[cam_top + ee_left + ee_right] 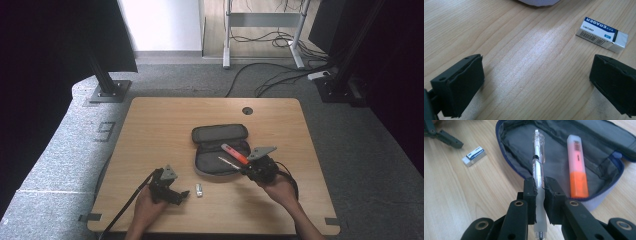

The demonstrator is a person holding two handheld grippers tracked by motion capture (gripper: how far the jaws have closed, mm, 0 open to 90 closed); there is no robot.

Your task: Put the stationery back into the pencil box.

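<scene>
An open grey pencil case (220, 147) (564, 142) lies in the middle of the wooden table. An orange highlighter (234, 153) (577, 167) rests inside it. My right gripper (539, 187) (248, 169) is shut on a clear pen (538, 167) (227, 162), whose tip reaches out over the case's near edge. A white eraser (199, 190) (602, 33) (474, 156) lies on the table left of the case. My left gripper (536, 82) (182, 196) rests low on the table just left of the eraser, jaws wide apart with nothing between them.
A round cable hole (247, 110) sits near the table's far edge. The table's front edge (215, 231) runs just below both hands. Black stand bases (107, 90) and cables (270, 75) lie on the carpet beyond the table.
</scene>
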